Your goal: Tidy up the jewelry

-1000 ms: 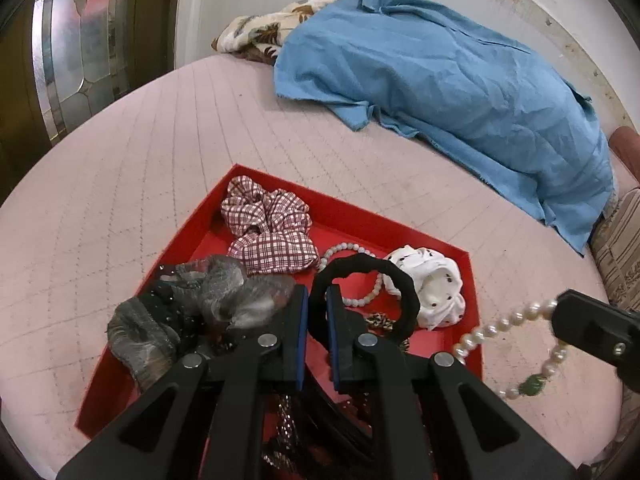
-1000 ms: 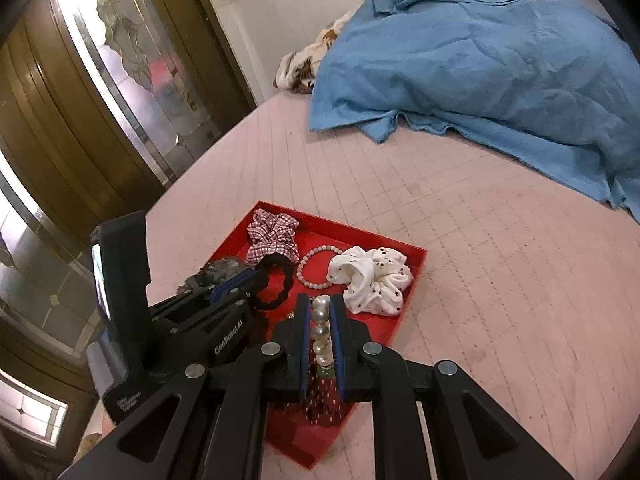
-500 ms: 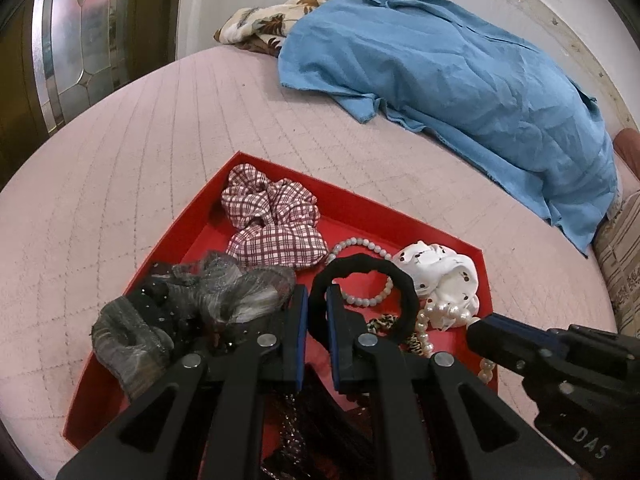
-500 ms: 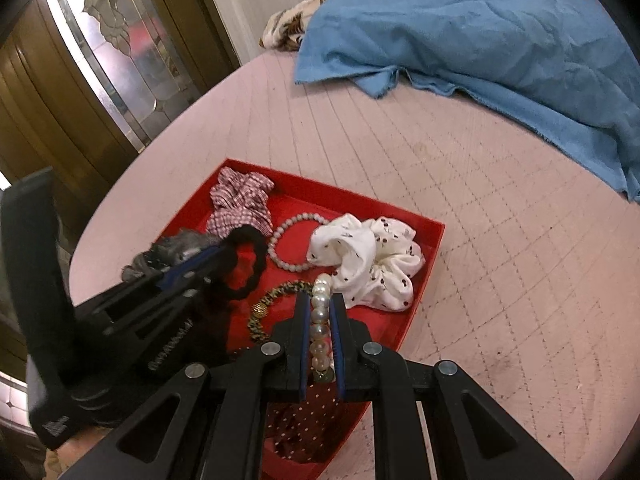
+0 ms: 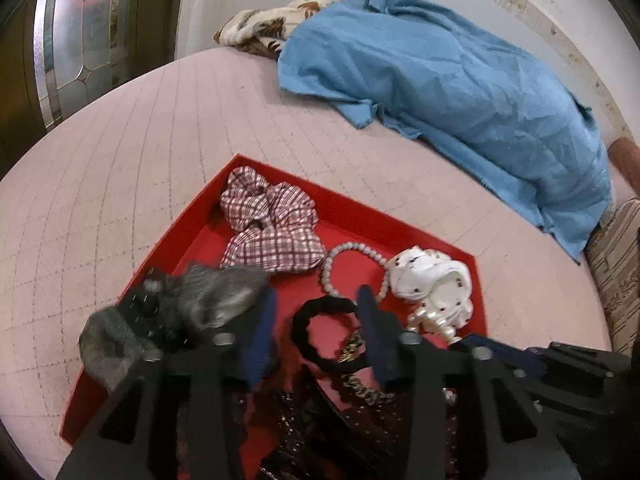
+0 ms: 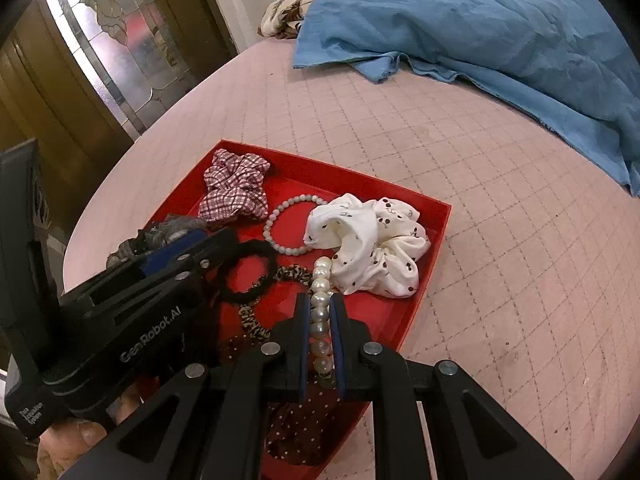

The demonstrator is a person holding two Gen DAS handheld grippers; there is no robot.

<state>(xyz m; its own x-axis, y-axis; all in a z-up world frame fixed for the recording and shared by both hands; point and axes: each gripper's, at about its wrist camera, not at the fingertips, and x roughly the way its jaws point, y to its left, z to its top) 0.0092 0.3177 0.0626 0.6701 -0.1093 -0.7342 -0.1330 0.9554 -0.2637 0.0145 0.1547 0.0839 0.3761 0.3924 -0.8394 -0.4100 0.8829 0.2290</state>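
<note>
A red tray (image 5: 180, 232) on the pink bed holds hair ties and bracelets. My left gripper (image 5: 316, 312) hangs low over it, its jaws opening. The black hair tie (image 5: 320, 336) lies between them on the tray floor, free of both pads. My right gripper (image 6: 320, 304) is shut on a pearl bracelet (image 6: 320, 320) whose end hangs onto the tray beside the white dotted scrunchie (image 6: 372, 248). In the right wrist view the left gripper (image 6: 224, 244) sits just left of the black hair tie (image 6: 248, 276).
Also in the tray are a plaid scrunchie (image 5: 268, 228), a grey bead bracelet (image 5: 352, 264), a grey scrunchie (image 5: 180, 308), a leopard-print tie (image 6: 256, 320) and a dark red dotted scrunchie (image 6: 300, 428). A blue cloth (image 5: 460, 80) lies at the bed's far side.
My left jaws have parted and let go of the black hair tie, which now lies in the tray. My right gripper came down over the tray with the pearl bracelet.
</note>
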